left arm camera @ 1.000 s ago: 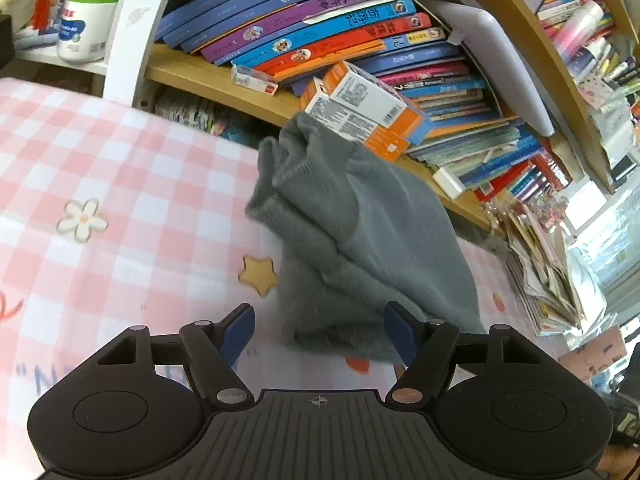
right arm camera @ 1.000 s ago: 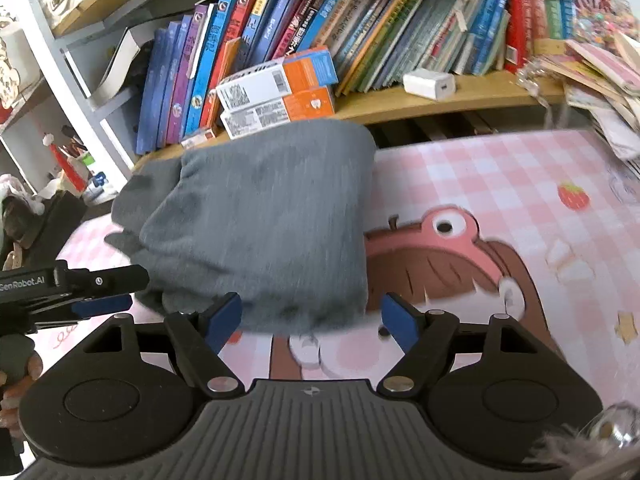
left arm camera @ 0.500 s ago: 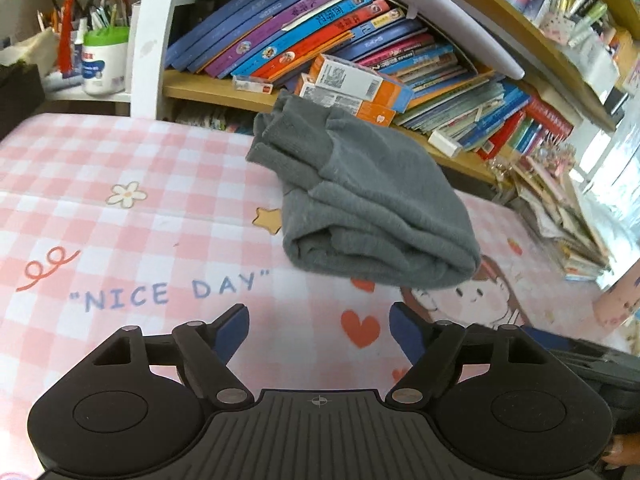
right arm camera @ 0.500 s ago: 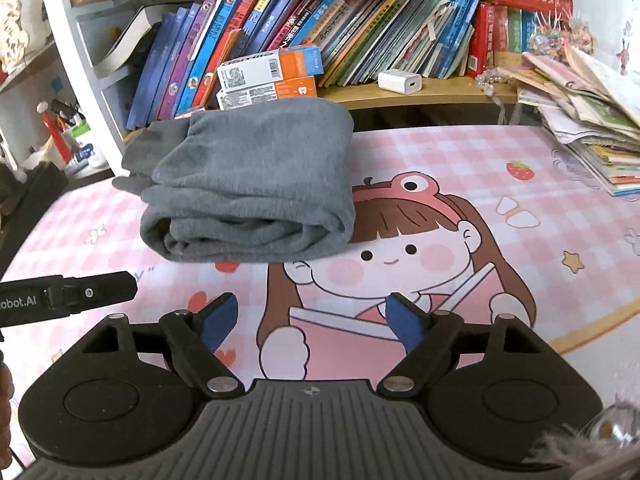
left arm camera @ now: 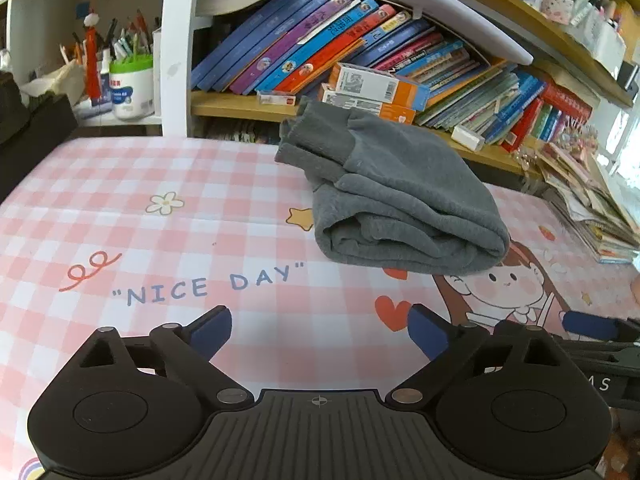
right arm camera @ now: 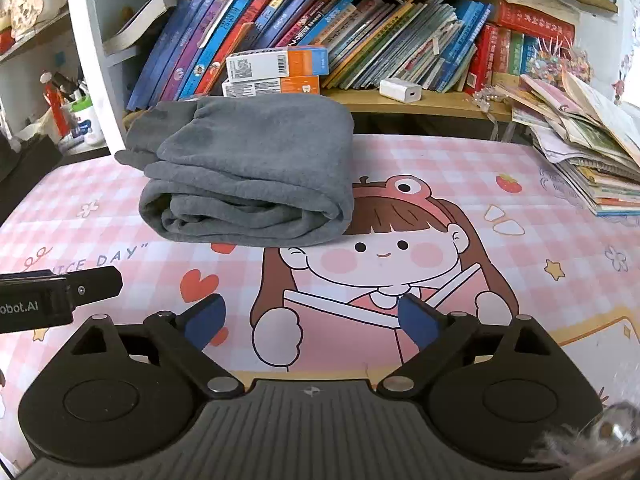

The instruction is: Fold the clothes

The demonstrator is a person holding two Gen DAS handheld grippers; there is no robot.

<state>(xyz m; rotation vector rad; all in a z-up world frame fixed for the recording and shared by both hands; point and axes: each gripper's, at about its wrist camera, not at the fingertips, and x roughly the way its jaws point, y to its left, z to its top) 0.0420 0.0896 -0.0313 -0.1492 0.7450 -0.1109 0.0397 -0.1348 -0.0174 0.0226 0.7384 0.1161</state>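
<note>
A grey garment [left arm camera: 396, 196] lies folded in a thick bundle on the pink checked table mat [left arm camera: 160, 240], near the bookshelf; it also shows in the right wrist view [right arm camera: 252, 172]. My left gripper [left arm camera: 320, 330] is open and empty, well back from the bundle over the mat. My right gripper [right arm camera: 312, 320] is open and empty, over the cartoon girl print, apart from the bundle. The tip of the right gripper [left arm camera: 592, 326] shows at the right edge of the left wrist view, and the left gripper [right arm camera: 60, 292] at the left edge of the right wrist view.
A shelf of leaning books [right arm camera: 320, 28] and two orange-and-white boxes [right arm camera: 276, 72] stand right behind the garment. A pile of magazines [right arm camera: 592, 148] lies on the mat's right side. A pen pot and white jar [left arm camera: 132, 84] stand at the far left.
Both grippers have drawn back from the folded garment, which was right at the fingertips a second ago. The bundle now lies still on the mat, farther away.
</note>
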